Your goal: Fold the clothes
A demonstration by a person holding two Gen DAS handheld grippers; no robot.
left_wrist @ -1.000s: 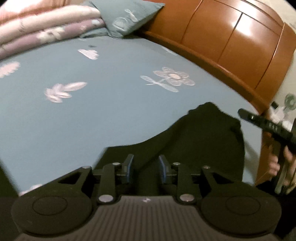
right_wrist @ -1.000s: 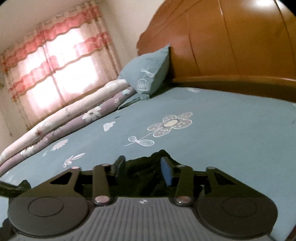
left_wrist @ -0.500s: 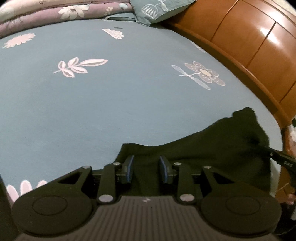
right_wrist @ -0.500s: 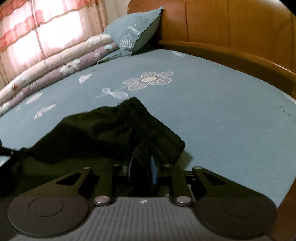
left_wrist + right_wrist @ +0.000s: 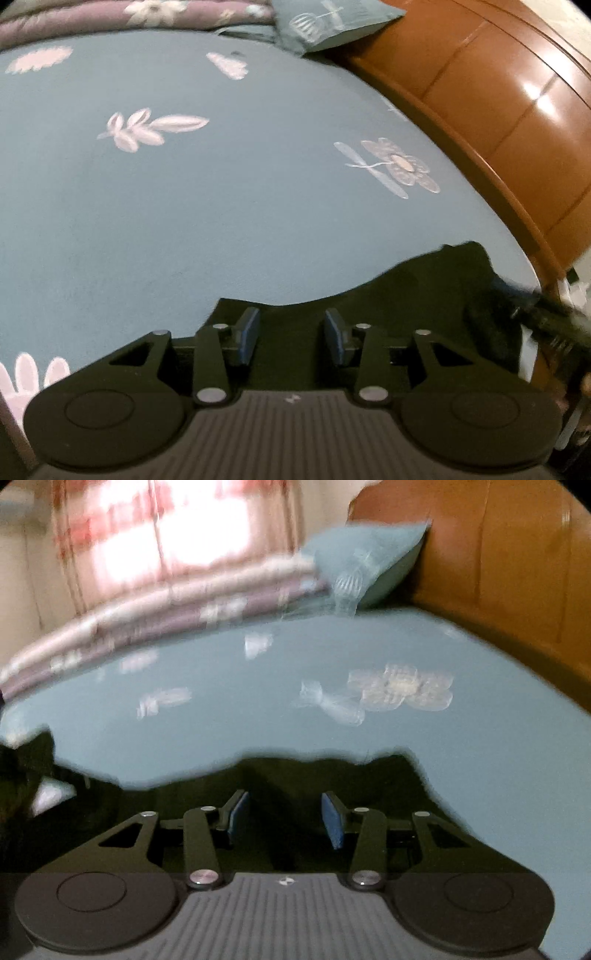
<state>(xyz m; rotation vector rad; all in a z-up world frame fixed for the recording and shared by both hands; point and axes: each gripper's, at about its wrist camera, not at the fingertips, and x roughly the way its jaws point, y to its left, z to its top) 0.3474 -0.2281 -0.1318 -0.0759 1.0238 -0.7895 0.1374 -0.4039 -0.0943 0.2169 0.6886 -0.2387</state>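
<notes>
A black garment (image 5: 424, 291) lies spread on the near edge of a blue flowered bed sheet (image 5: 221, 206). My left gripper (image 5: 291, 336) is open just above the garment's near-left part, with nothing between its blue pads. My right gripper (image 5: 284, 819) is open over the same garment (image 5: 332, 775), its pads apart and empty. The right gripper's body also shows, blurred, at the right edge of the left wrist view (image 5: 546, 317). The right wrist view is motion-blurred.
A wooden headboard (image 5: 509, 122) runs along the right side of the bed. A blue pillow (image 5: 332, 22) and a folded pink and purple quilt (image 5: 155, 627) lie at the far end. A curtained window (image 5: 166, 531) is behind them.
My right gripper has opened and let go of the garment's bunched end, and it swung upward, blurring its view. My left gripper stays open and has moved little over the cloth.
</notes>
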